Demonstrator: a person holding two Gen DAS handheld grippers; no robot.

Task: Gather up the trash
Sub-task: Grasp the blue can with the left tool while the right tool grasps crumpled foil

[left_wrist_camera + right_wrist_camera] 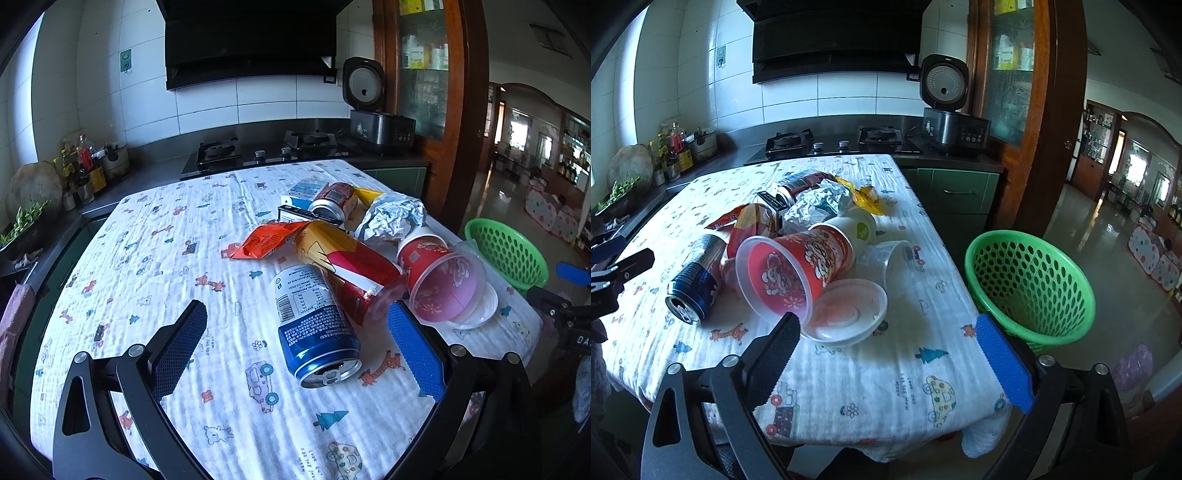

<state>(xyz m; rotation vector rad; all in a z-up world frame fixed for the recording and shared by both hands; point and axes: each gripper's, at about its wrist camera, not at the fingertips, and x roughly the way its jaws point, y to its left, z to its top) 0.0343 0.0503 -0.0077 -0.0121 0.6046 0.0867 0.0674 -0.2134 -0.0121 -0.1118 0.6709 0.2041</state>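
While the left tongs point(295, 343) gape, the blue can point(316, 328) lies between them.

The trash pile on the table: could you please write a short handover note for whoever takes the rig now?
Left claw: open, empty, hovering by the blue can.
Right claw: open, empty, near the red cup and white lid.
Trash: all heaped on the table, including foil wad and wrappers.
Green basket: beside the table, looks empty.
Done: nothing visibly binned. Left: everything.
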